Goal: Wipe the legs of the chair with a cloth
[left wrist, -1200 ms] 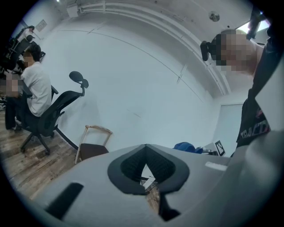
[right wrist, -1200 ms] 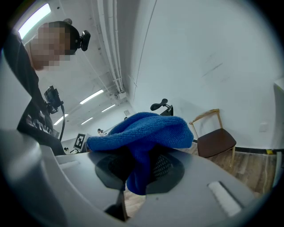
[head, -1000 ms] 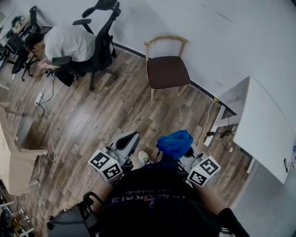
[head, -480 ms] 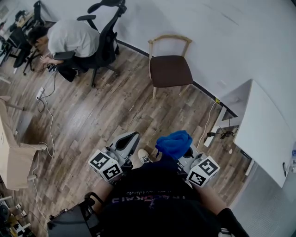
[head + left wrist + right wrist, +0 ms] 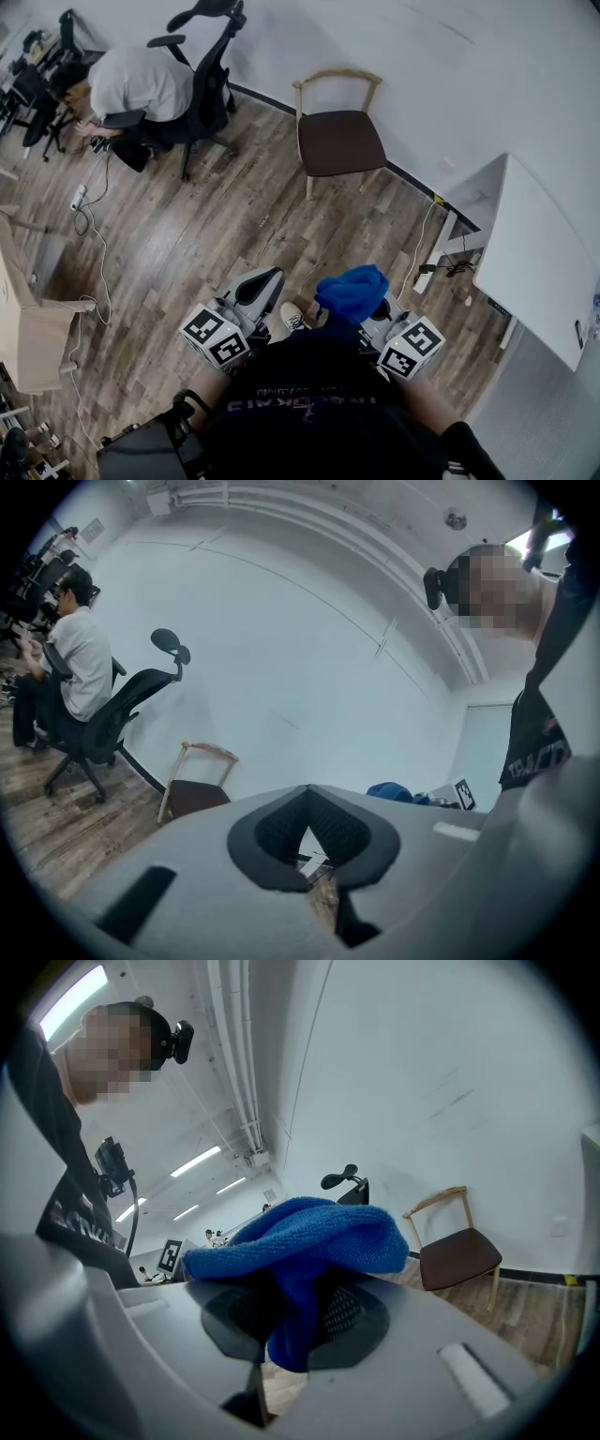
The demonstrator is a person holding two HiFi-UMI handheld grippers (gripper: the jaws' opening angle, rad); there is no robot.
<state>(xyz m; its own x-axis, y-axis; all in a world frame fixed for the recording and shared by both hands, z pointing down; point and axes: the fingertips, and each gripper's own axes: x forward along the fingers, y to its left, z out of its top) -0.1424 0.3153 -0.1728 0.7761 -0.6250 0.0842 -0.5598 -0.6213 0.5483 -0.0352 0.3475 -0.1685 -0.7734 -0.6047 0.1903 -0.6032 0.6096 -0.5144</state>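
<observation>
Little has moved since a second ago: the right gripper (image 5: 295,1314) has its fingers pinched on a bunched fold of the cloth (image 5: 305,1230), soft and light, the left gripper (image 5: 309,834) has its fingers closed on nothing, and the chair (image 5: 337,142) waits well ahead by the wall (image 5: 450,84).

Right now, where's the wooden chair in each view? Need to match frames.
Head view: wooden chair upper centre, against the white wall.
Left gripper view: wooden chair lower left, by the wall.
Right gripper view: wooden chair right of centre, right of the blue cloth.
Shared landmark: black office chair, left of the wooden chair in every view.
</observation>
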